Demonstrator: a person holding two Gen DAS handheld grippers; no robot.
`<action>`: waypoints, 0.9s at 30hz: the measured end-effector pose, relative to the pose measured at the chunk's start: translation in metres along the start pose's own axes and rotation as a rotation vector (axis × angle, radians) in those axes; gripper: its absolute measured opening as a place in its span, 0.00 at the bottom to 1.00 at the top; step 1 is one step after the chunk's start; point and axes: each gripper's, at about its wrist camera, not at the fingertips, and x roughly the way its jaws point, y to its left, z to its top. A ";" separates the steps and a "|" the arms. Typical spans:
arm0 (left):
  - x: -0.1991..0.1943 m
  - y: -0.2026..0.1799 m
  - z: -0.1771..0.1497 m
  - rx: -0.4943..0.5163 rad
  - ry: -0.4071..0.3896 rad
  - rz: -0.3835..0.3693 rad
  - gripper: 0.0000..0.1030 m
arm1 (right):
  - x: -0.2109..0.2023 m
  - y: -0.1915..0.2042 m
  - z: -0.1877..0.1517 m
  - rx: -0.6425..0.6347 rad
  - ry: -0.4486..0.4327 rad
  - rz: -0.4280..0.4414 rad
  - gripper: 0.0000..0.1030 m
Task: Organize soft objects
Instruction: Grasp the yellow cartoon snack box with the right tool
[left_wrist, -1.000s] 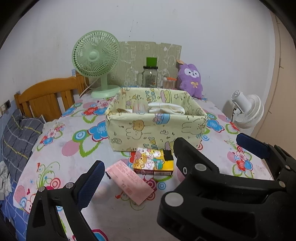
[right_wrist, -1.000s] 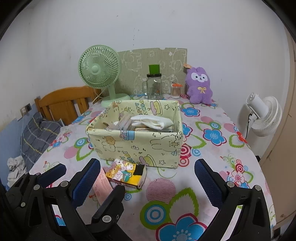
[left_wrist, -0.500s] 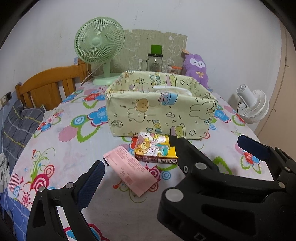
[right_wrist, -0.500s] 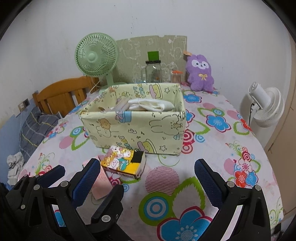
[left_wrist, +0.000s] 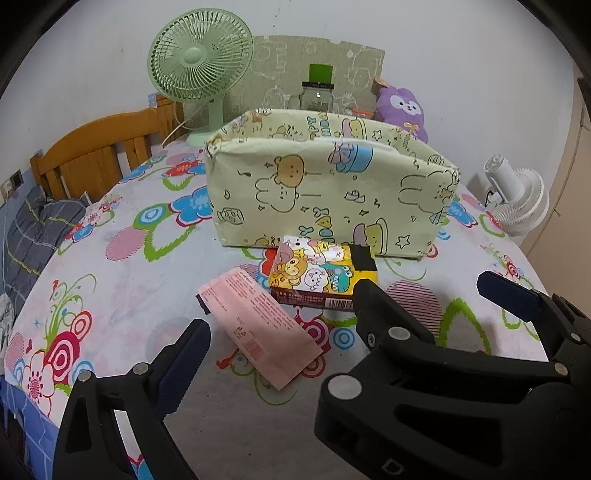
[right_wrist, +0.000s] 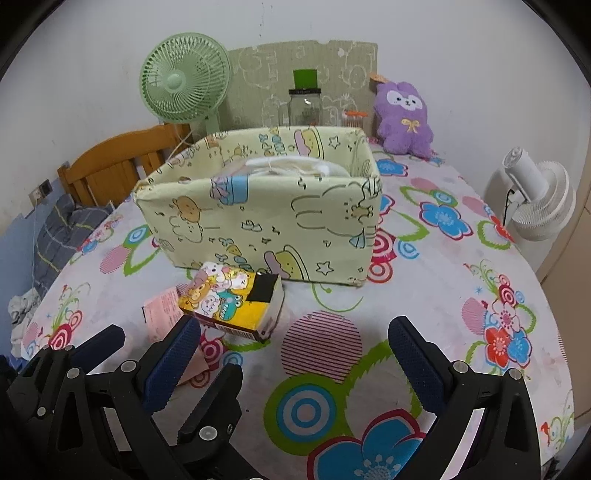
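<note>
— Which one goes next, do you reckon?

— The cartoon tissue pack (left_wrist: 320, 275), I'd say. It lies flat on the bench (left_wrist: 122, 310), just in front of the fabric storage box (left_wrist: 325, 192), nearly touching its front wall. Beside it, nearer us, is a pink paper packet (left_wrist: 258, 321), thin and flat, its long axis running diagonally toward the left hand-held gripper (left_wrist: 273, 314).

— Who's closer?

— The left one looks closer. The tissue pack sits straight ahead of it, between its two fingers, long axis across the line of approach. The right hand-held gripper (right_wrist: 291, 343) sees the pack ahead and to its left, almost over its left finger, and turned at an angle. So I'd judge the left has the cleaner line.

— Holding anything?

— Neither. Both are spread wide with nothing between the ribbed blue pads (right_wrist: 413, 354).

— How would it handle?

— Glossy plastic wrap over soft tissue, brick-shaped; it should squash a little under a pinch. The box is soft-walled printed cloth, open on top, with white folded cloth (right_wrist: 291, 166) already showing above the rim.

— And behind?

— A green desk fan (left_wrist: 201, 61), a glass jar (left_wrist: 317, 94), a purple plush rabbit (right_wrist: 402, 114), and a white fan (right_wrist: 535, 199) off the right edge.
</note>
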 end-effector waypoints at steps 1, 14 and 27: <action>0.002 0.000 0.000 -0.001 0.005 0.002 0.94 | 0.002 0.000 0.000 0.000 0.004 -0.002 1.00; 0.023 0.003 0.001 -0.025 0.056 0.012 0.88 | 0.022 -0.008 -0.002 0.017 0.058 -0.025 1.00; 0.027 0.017 0.003 -0.030 0.053 0.081 0.73 | 0.030 0.001 0.000 0.001 0.084 -0.016 1.00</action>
